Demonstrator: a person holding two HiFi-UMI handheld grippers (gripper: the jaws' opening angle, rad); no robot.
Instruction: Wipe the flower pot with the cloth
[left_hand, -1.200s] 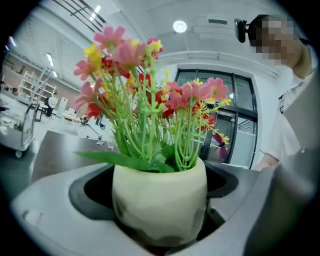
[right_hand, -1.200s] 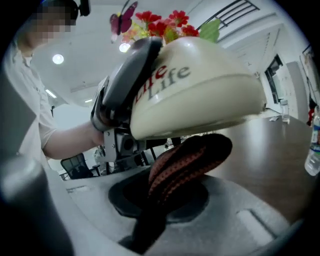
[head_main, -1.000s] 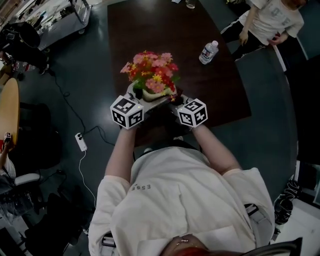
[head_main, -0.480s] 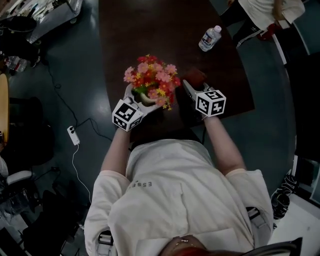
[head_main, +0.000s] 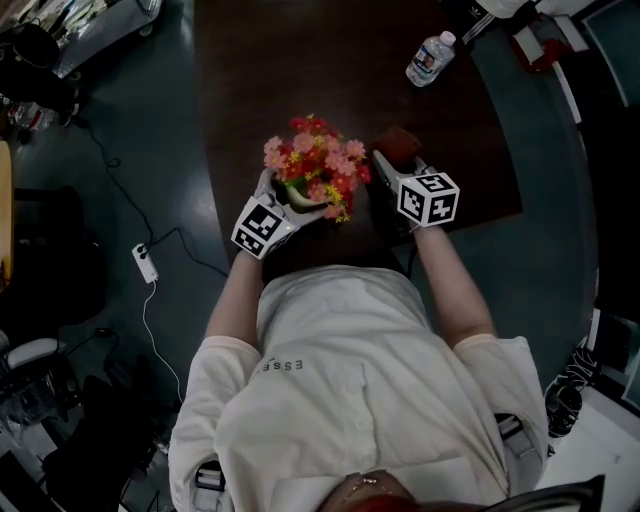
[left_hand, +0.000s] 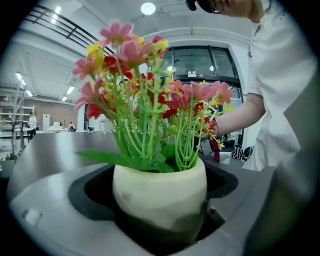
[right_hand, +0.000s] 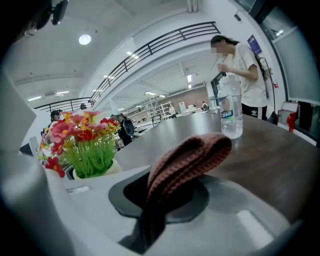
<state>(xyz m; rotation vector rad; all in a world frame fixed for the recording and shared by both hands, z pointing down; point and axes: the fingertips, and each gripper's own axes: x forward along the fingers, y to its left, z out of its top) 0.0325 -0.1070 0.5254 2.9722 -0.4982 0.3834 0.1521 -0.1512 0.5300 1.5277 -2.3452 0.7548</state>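
A cream flower pot (left_hand: 160, 197) with pink, red and yellow flowers (head_main: 315, 165) sits between the jaws of my left gripper (head_main: 285, 195), which is shut on it above the dark table (head_main: 300, 60). In the right gripper view the same flowers (right_hand: 82, 137) stand to the left. My right gripper (head_main: 392, 160) is shut on a folded brown knitted cloth (right_hand: 187, 162), which arches up out of the jaws. In the head view the cloth (head_main: 397, 143) shows just right of the flowers, a small gap apart from them.
A clear water bottle (head_main: 430, 58) stands at the far right of the table, also seen beyond the cloth as the bottle (right_hand: 230, 112). A person (right_hand: 240, 65) stands past it. A power strip (head_main: 146, 263) and cable lie on the floor at left.
Over the last second the right gripper swung out from under the flowers to their right side with the cloth. The left gripper kept hold of the pot and shifted slightly right.
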